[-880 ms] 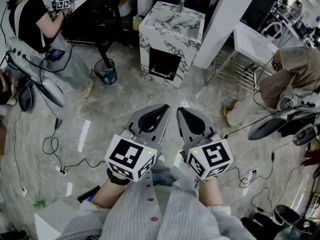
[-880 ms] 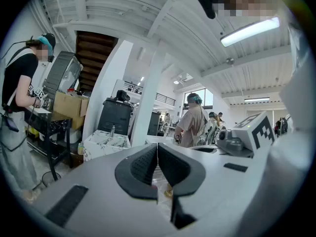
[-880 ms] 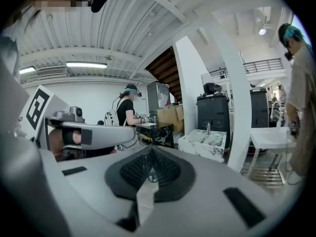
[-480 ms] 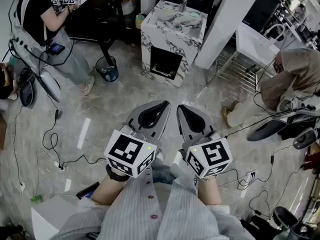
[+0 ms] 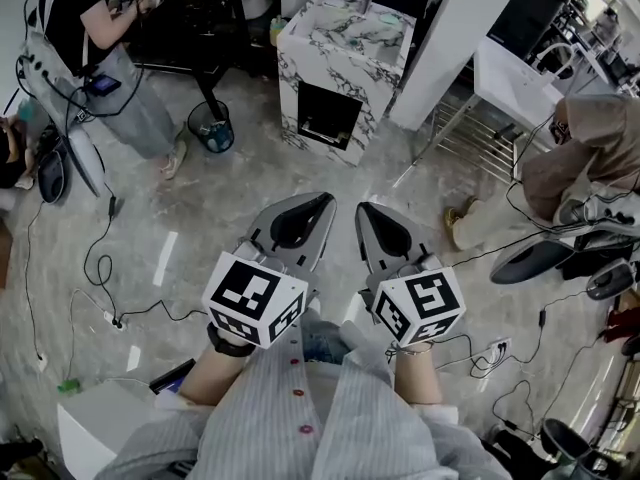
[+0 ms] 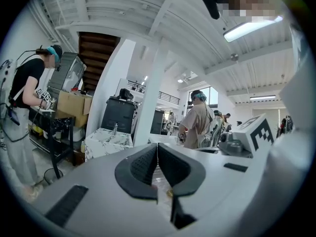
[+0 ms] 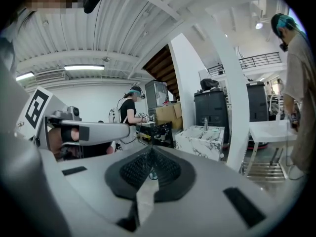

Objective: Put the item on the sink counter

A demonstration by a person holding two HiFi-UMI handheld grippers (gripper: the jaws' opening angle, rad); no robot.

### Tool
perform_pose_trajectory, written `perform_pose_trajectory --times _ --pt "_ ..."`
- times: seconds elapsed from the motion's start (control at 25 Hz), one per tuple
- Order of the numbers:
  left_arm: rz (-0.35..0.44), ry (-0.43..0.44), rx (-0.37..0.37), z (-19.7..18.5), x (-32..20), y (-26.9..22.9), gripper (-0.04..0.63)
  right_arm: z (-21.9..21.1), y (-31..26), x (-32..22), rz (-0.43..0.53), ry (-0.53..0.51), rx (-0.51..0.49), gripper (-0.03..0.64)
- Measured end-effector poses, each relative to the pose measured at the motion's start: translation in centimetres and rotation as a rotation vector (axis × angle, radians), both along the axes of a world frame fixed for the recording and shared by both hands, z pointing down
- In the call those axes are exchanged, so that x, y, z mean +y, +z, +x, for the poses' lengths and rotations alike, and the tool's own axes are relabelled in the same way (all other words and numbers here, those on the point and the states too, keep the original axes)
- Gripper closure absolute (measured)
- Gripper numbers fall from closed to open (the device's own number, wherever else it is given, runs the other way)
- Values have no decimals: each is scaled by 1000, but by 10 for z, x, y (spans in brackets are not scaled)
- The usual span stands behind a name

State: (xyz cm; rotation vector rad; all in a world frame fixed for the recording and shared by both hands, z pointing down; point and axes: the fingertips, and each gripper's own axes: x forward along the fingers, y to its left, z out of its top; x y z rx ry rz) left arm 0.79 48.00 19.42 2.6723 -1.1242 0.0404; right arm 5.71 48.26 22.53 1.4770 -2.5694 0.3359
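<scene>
Far ahead of me stands the white, dark-veined marble sink counter, a dark square opening in its near face.

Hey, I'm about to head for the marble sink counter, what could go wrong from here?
1. The left gripper and right gripper are both shut on nothing, so no item is in hand to put down yet.
2. Loose cables snake over the floor beside your path to the sink counter; a foot might catch one.
</scene>
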Motion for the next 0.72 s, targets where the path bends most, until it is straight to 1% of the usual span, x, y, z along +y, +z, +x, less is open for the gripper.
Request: perform_pose_trajectory --times 0.16,0.32,0.52,0.72 --pt "-12 -7 -6 3 -22 5 577 2 7 -21 -22 -6 2 607" --pt "-18 -1 -6 7 -60 11 577 5 13 -58 -34 -4 1 607" --pt "-13 19 -13 10 -124 8 577 10 15 -122 -49 21 -7 607" --pt "-12 41 -13 3 -198 1 577 10 15 -191 -64 59 -4 607"
